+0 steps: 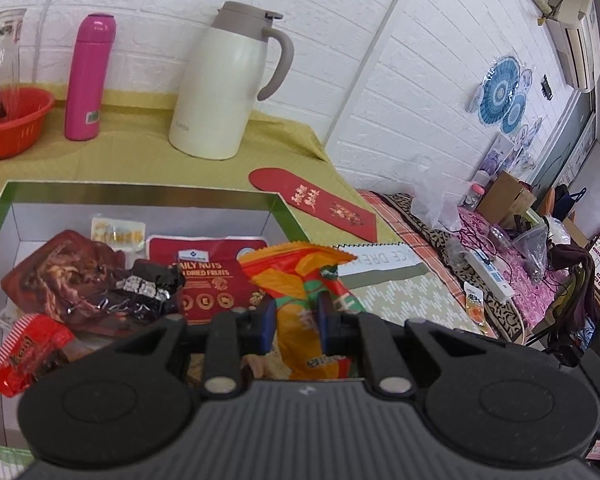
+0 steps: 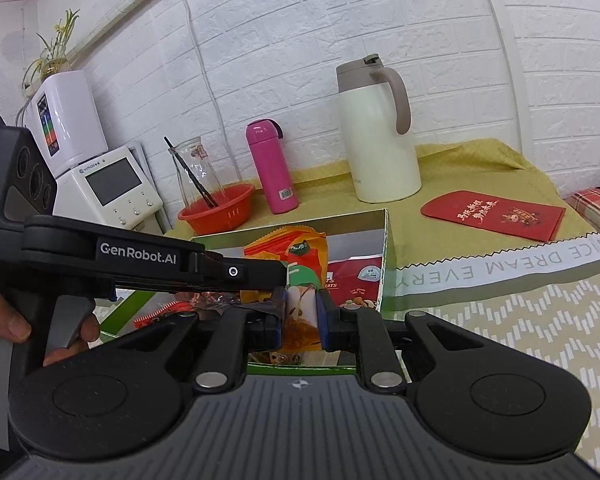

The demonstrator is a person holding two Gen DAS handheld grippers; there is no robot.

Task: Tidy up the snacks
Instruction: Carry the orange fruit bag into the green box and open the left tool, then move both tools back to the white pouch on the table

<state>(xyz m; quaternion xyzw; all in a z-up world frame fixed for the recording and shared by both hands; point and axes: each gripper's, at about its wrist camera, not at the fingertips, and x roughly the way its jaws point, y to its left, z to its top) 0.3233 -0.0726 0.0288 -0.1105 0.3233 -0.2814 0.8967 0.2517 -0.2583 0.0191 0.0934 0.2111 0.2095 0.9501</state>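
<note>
Both grippers clamp one orange snack bag above the open box.

The left gripper (image 1: 296, 320) has its jaws pressed on the orange snack bag (image 1: 300, 280), and the right gripper (image 2: 302, 320) pinches the same bag (image 2: 300, 256) from the other side, a hand (image 2: 8, 320) on the left tool's trigger. Under it the green-rimmed box (image 1: 4, 208) holds a red nuts packet (image 1: 204, 280), a brown wrapper (image 1: 60, 272) and a red candy bag (image 1: 24, 348). Beyond the box, on the yellow tablecloth (image 1: 140, 156), a red envelope (image 1: 316, 204) lies near the right edge. Along the back edge stand a cream jug (image 1: 224, 84), a pink flask (image 1: 88, 76) and a red basket (image 1: 12, 120).
</note>
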